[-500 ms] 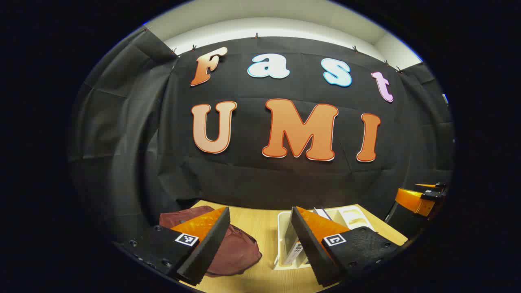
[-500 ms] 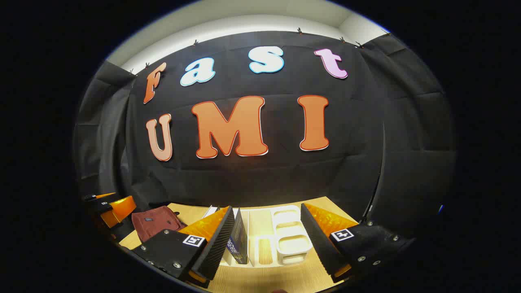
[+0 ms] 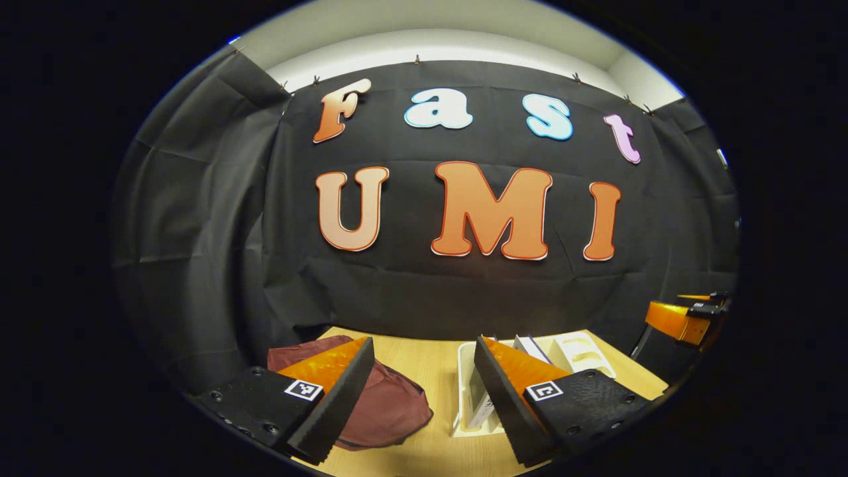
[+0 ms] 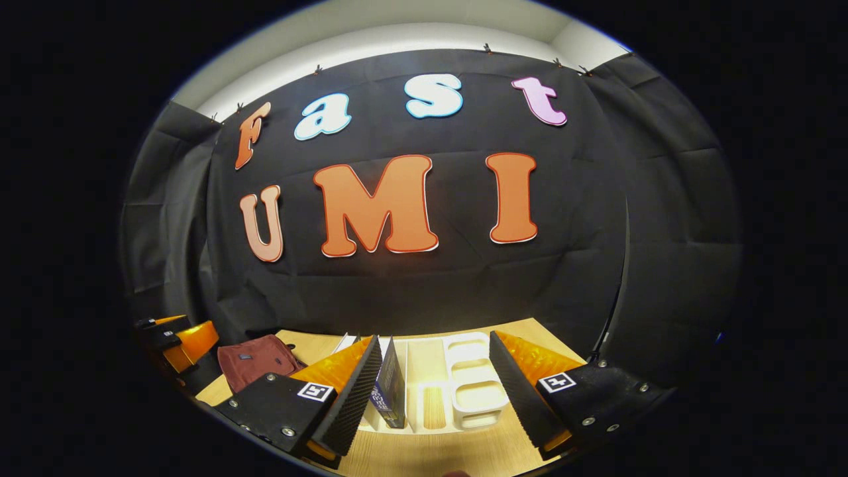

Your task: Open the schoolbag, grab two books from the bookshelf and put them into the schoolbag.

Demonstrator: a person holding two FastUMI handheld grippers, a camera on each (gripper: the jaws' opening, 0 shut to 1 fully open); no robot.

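**Both grippers held wide above the table, bag and shelf untouched**

One wooden table (image 3: 424, 371) runs across the near part of the scene, against the black cloth wall (image 3: 199, 218). On it lie the two largest loose things: one dark red schoolbag (image 3: 387, 407), slumped and soft at the left, and one white bookshelf (image 4: 464, 387) to its right, with open space of tabletop between them. In the right gripper view the schoolbag (image 4: 255, 361) shows far left, lying flat.

The bookshelf has several upright slots. I can count two books for certain: one dark blue book (image 4: 391, 387) standing upright in a left slot, and one white book (image 3: 530, 348) leaning just beside it. Whether more stand behind the fingers cannot be told.

There are two grippers. The left gripper (image 3: 424, 397) hangs over the gap between schoolbag and bookshelf, jaws spread wide, holding nothing. The right gripper (image 4: 434, 397) hangs in front of the bookshelf, jaws likewise wide and empty, with the blue book just inside its left finger but apart from it.
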